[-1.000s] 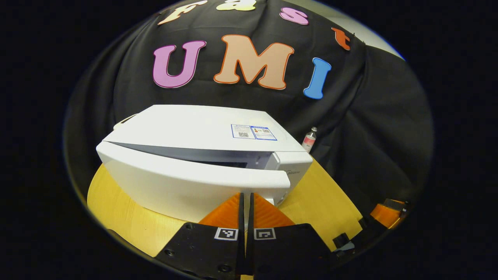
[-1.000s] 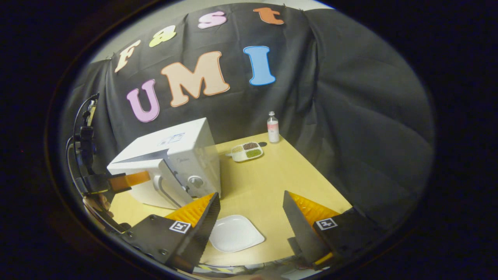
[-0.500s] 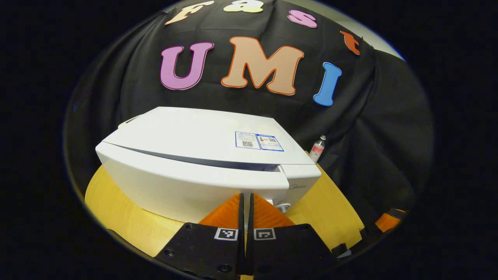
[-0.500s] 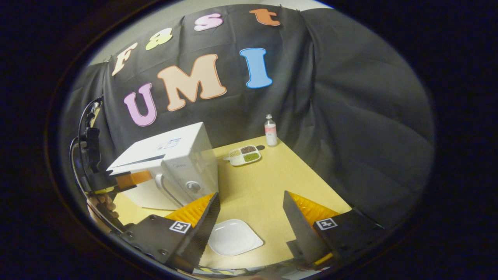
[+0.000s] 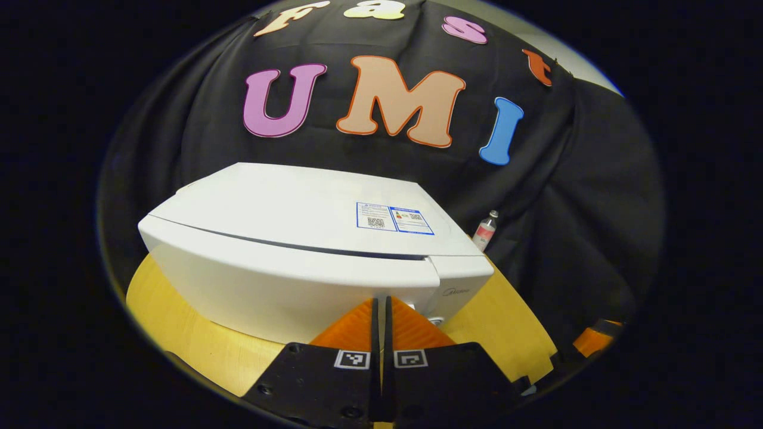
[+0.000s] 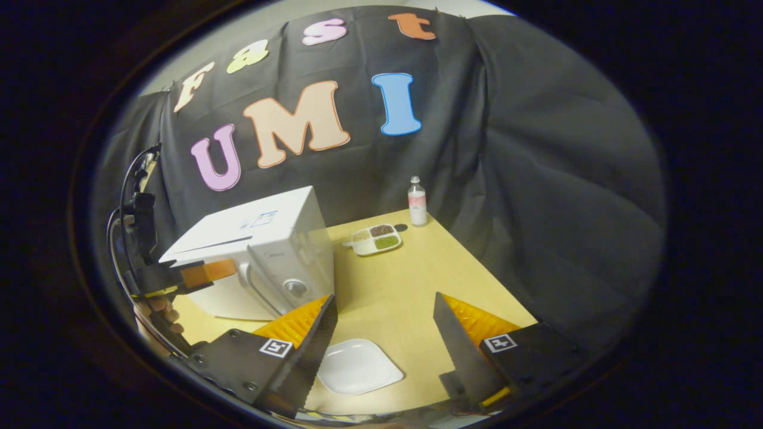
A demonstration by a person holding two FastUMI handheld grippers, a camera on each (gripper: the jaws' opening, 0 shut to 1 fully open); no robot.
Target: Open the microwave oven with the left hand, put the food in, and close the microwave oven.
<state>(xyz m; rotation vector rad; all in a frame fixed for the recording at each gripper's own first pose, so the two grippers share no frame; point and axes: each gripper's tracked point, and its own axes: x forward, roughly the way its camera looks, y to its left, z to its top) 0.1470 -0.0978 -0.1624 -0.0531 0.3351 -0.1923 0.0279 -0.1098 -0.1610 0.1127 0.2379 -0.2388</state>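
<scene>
Microwave door (image 5: 286, 286) gap narrower vs 1 s ago, nearly flush. Your left gripper (image 5: 380, 316), clenched, empty, presses door front; right gripper (image 6: 381, 339) released. Closing ~done.

The microwave oven (image 5: 298, 214) looks smooth, glossy white plastic; the table (image 6: 405, 274) pale matt wood; the plate (image 6: 357, 366) glossy white.

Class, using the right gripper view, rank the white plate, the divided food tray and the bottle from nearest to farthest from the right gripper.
1. White plate, between the right gripper's fingers.
2. Divided food tray, mid-table, beside the microwave.
3. Bottle, at the table's far edge.
</scene>
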